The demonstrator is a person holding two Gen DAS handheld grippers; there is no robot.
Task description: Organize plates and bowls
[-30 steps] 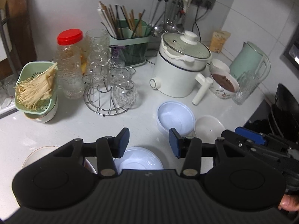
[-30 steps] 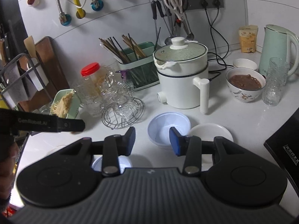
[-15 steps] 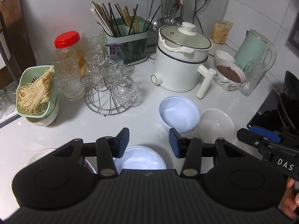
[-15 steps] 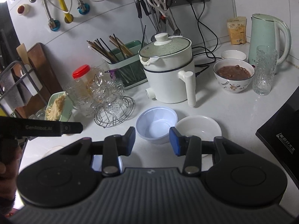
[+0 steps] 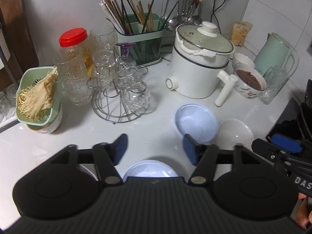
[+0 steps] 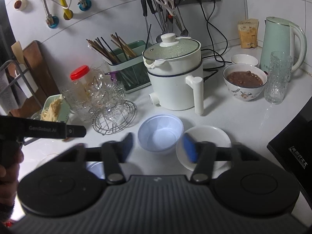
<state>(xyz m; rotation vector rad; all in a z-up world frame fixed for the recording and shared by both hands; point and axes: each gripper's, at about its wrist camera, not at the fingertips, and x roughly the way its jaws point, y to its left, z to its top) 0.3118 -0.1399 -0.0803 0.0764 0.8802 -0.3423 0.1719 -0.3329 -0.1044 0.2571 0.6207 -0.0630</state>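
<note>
Nearest, the left gripper (image 5: 155,149) and right gripper (image 6: 158,146) hover over a white counter (image 5: 156,117), jaws opening, nothing between them, probably readying to pick up dishes. A pale blue plate (image 5: 150,168) lies under the left gripper. Just beyond, a pale blue bowl (image 6: 160,131) touches a white bowl (image 6: 206,142). Behind stands an electric pot (image 6: 175,78).

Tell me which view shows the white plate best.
Right wrist: the white plate lies close beside the blue bowl, most of its rim visible, only the tool's finger covering its near edge. Left wrist shows it smaller, toward the right.
</note>
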